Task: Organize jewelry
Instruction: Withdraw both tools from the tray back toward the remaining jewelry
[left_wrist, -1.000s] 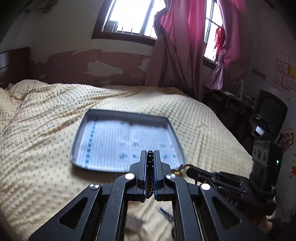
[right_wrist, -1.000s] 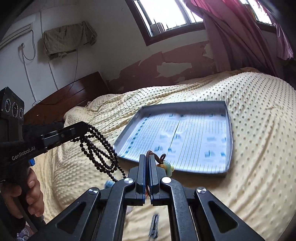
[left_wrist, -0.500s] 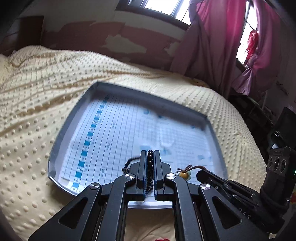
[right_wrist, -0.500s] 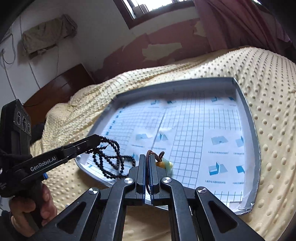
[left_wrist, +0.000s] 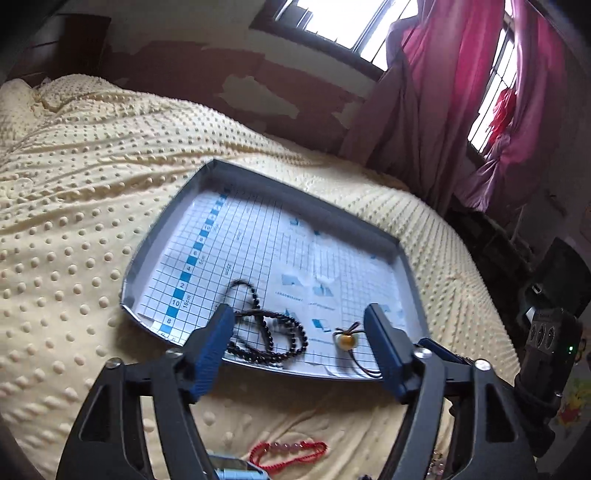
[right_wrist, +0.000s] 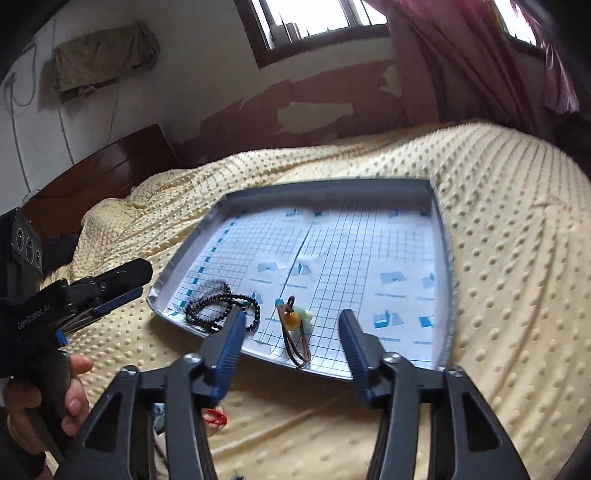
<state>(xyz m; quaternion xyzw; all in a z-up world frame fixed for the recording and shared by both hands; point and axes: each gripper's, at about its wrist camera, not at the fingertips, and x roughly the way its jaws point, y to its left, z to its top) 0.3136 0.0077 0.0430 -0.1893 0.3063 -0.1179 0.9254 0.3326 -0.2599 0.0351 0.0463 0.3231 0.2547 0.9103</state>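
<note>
Two pieces lying in tray (left_wrist: 168, 225) now: black beads (left_wrist: 271, 330) near 7 o'clock corner, amber pendant (left_wrist: 346, 340) on brown cord just beside, toward 6 o'clock. Both apart from each other, not tangled.

Left gripper (left_wrist: 297, 334) spread wide, holding nothing, poised over beads. Right gripper (right_wrist: 291, 334) likewise wide and empty, pendant's cord (right_wrist: 295, 347) lying between its fingers.

Step in hand, judged: releasing and backing off. To do well: lift straight up and back, keeping fingertips clear of loops so nothing drags out over rim. Cord end sits near front edge, so worth avoiding any snag there.

Next likely: red bracelet (left_wrist: 288, 452) on bedspread (left_wrist: 74, 206) at 6 o'clock, below tray. Soft dotted cover gives way, so pinch low and catch the thread, not just fabric.

Count: one tray, one bead string, one pendant, one red bracelet, two grippers. Something bluish beside the red piece in right view, too hidden to name.
</note>
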